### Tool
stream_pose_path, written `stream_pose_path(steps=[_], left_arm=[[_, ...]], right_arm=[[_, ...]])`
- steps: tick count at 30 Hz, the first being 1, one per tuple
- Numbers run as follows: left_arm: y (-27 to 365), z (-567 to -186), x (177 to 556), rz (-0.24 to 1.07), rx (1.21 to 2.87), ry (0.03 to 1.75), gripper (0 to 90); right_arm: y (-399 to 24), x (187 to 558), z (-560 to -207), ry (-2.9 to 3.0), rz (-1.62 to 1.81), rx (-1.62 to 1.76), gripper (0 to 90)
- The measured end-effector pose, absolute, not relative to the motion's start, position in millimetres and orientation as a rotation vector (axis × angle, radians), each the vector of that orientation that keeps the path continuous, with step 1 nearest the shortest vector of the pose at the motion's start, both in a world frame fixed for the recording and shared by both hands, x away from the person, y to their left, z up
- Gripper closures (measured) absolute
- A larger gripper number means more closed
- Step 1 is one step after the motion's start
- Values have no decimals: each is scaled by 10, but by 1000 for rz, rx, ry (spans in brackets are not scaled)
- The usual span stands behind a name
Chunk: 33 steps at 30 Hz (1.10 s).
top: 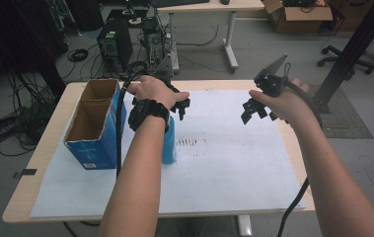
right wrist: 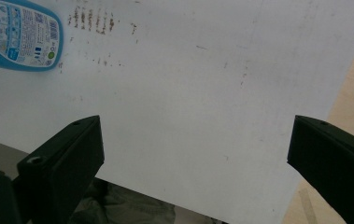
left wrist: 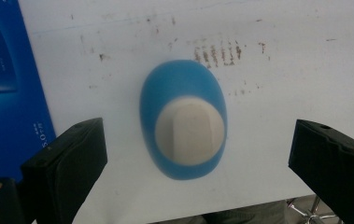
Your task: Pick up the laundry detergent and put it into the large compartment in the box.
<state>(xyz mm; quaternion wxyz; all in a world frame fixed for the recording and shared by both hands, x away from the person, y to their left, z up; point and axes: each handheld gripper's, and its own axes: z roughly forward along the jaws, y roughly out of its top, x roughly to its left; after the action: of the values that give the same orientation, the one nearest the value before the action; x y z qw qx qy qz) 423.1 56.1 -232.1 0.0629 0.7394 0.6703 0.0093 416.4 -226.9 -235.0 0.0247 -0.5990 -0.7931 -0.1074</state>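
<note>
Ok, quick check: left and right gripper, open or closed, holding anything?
Left gripper: open, empty, jaws spread either side of the blue bottle standing below it.
Right gripper: open, empty, over the white sheet.

Grey floor (top: 273,44) with tangled cables (top: 7,128), a computer tower (top: 114,45), a white desk (top: 224,6), a cardboard box (top: 300,15).

Light wooden table (top: 36,158), white sheet (top: 234,163) covering most of its top, brown smudges (top: 190,142) near the sheet's middle, open blue cardboard box (top: 93,123) at left, blue bottle (top: 168,143) upright just beside it.
</note>
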Motion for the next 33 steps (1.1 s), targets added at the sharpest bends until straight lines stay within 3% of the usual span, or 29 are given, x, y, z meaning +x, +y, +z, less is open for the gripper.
stream_pose_path(steps=[33], left_arm=[[492,-2662,4275,29,2234,2094,49]], right_arm=[[-2308,4153,-2517,-2468,-336,-1817,38]])
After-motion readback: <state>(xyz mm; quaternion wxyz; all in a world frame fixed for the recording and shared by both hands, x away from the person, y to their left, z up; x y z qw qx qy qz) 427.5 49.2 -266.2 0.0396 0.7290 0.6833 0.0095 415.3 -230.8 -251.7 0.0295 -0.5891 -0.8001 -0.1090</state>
